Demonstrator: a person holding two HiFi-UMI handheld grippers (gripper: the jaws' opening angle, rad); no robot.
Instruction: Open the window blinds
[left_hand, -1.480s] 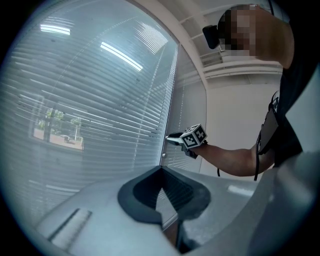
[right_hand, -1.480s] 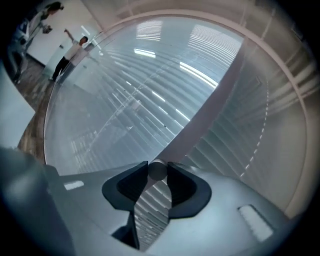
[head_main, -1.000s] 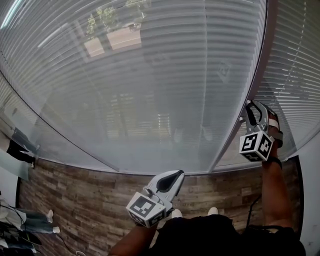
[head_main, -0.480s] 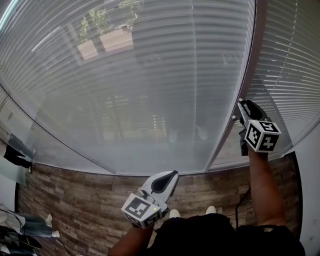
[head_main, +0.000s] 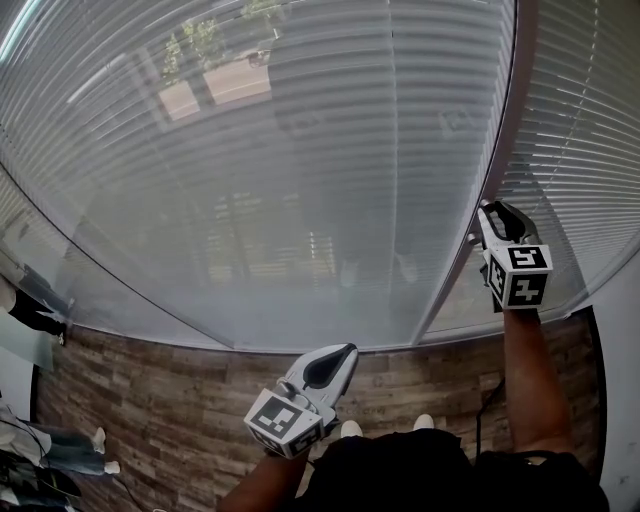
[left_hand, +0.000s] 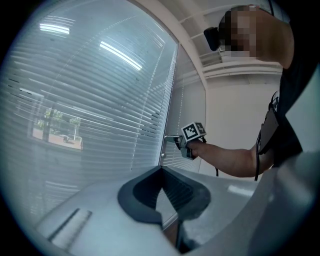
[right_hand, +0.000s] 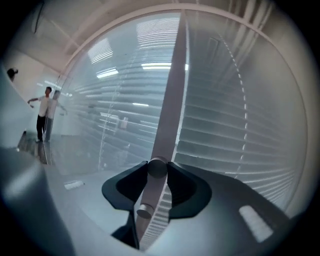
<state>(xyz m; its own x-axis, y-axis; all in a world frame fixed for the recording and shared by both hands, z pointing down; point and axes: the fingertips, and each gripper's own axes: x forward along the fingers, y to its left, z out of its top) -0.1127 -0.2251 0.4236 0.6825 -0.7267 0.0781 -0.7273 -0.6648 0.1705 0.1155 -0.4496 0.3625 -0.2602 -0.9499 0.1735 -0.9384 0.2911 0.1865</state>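
Now your right gripper (head_main: 498, 215), mid-right in frame, has just closed on the knob (right_hand: 156, 167) dead ahead on the upright mullion (right_hand: 170, 100), while your left gripper (head_main: 340, 358), clenched and empty, hangs farther off.

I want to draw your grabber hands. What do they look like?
The left gripper and right gripper are pale grey with dark-lined jaws. Each carries a cube with black-and-white square markers. No sleeves show, and the top is dark.

Head view: from your head, steeply down at the window blinds (head_main: 300, 150) | left gripper view: facing along the blinds toward your right gripper (left_hand: 172, 138) | right gripper view: close on the knob (right_hand: 157, 167) | shared: blinds.
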